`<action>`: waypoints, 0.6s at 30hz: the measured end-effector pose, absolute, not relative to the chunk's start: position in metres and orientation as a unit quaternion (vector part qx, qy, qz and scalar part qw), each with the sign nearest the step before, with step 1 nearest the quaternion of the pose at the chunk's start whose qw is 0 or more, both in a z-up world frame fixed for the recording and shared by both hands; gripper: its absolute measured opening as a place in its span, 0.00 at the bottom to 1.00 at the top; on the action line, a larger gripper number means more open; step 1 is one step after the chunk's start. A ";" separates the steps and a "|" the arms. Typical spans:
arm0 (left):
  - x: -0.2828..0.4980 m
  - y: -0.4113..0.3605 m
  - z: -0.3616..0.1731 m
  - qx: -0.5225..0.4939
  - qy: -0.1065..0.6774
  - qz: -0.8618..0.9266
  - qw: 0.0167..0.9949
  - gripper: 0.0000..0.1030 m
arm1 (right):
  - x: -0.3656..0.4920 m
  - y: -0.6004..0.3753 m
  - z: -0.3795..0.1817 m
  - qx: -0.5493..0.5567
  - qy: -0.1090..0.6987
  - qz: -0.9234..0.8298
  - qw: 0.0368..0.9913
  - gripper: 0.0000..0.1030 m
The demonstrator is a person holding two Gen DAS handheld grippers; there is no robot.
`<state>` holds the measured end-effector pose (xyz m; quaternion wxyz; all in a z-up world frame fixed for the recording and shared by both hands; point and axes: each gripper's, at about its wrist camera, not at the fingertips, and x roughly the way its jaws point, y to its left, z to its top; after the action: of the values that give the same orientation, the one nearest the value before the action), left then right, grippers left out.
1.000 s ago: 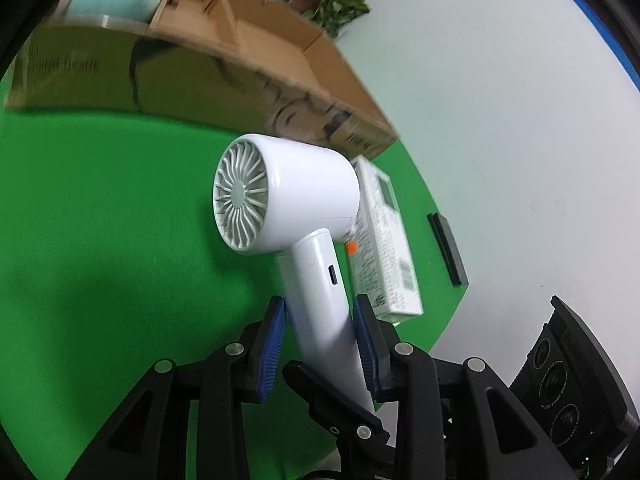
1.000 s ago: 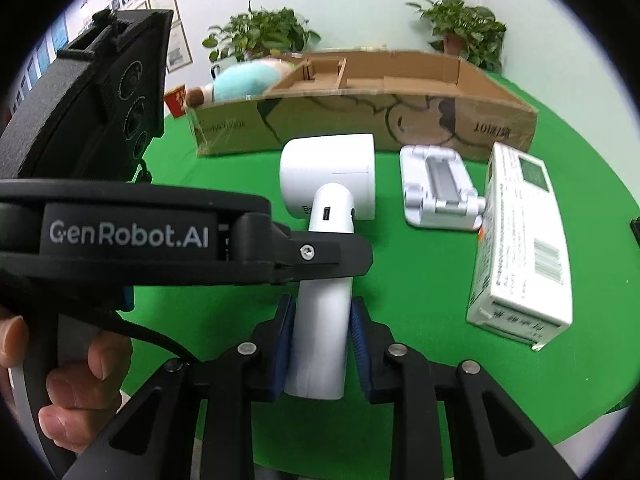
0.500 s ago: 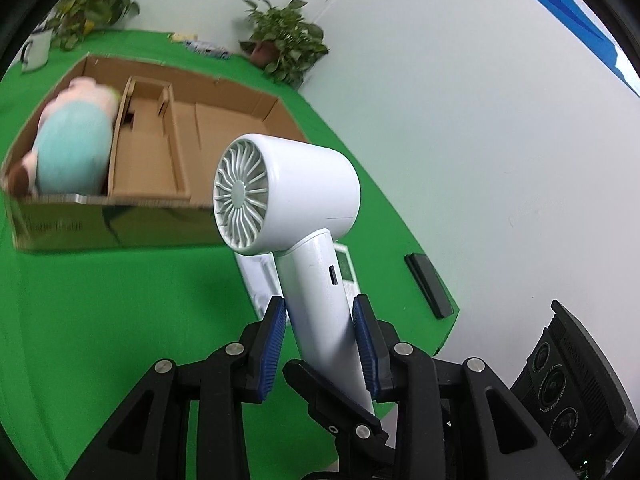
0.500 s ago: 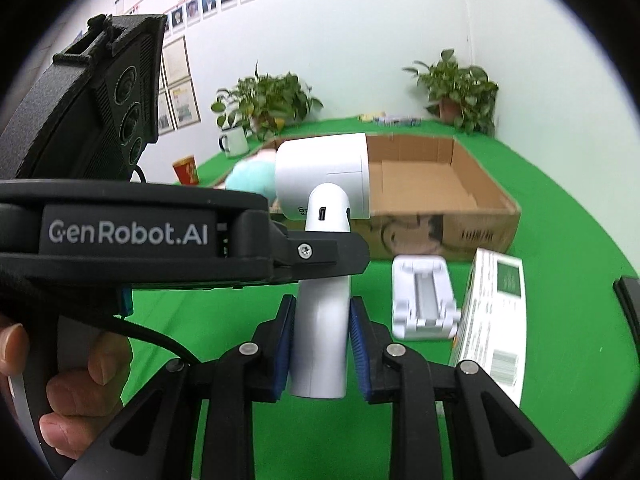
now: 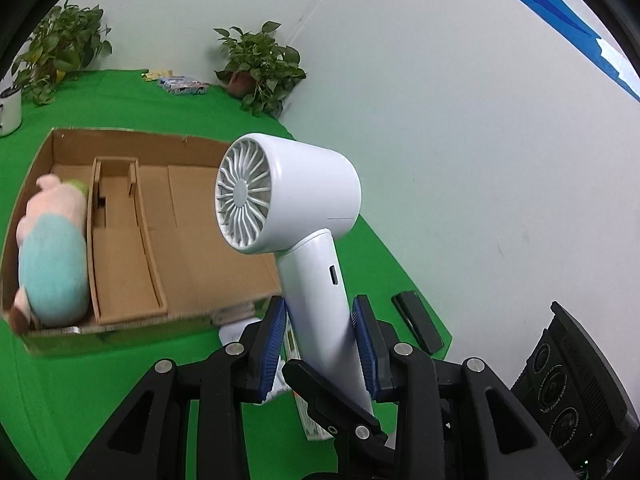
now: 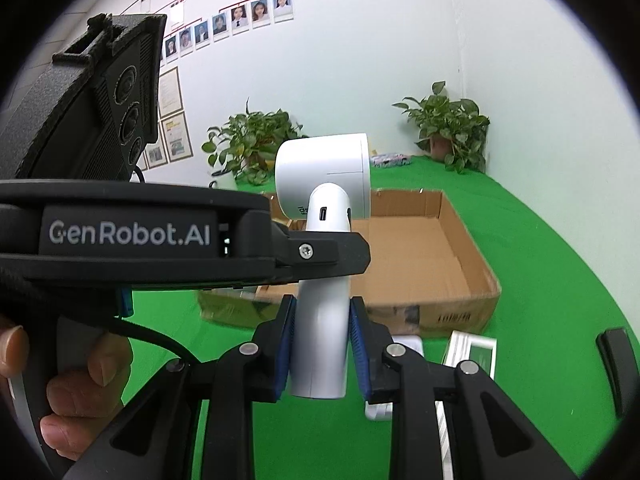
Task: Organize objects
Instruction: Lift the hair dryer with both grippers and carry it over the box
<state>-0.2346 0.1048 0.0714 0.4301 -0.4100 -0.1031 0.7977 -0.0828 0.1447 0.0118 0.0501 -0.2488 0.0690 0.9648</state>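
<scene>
Both grippers hold one white hair dryer (image 5: 304, 208) by its handle, lifted above the green table. My left gripper (image 5: 320, 344) is shut on the handle, the fan grille facing left. My right gripper (image 6: 322, 348) is shut on the handle's lower end (image 6: 320, 340), with the left gripper's body (image 6: 160, 236) crossing in front. The open cardboard box (image 5: 132, 320) lies behind and below the dryer. A plush toy (image 5: 52, 256) lies in its left compartment. The box's right part (image 6: 416, 256) holds nothing.
A white carton (image 6: 472, 356) and a white stand (image 6: 408, 344) lie on the green table in front of the box. A black remote (image 5: 418, 322) lies near the table's right edge. Potted plants (image 5: 260, 68) stand at the back by the wall.
Both grippers have lifted the hair dryer up off the table and toward the box. The box interior now shows from above.
</scene>
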 end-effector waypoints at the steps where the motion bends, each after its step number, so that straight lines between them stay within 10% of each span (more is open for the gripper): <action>1: -0.243 0.109 0.076 -0.410 -0.102 0.797 0.431 0.30 | -0.088 0.147 0.015 -0.248 0.071 0.965 0.050 0.24; 18: -0.391 0.149 0.054 -0.446 -0.104 0.789 0.410 0.30 | -0.196 0.199 0.018 -0.272 0.088 0.957 0.043 0.24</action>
<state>-0.3908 0.1493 0.0538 0.4100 -0.4459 -0.1037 0.7889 -0.1964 0.1986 0.0183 0.0425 -0.2716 0.0880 0.9574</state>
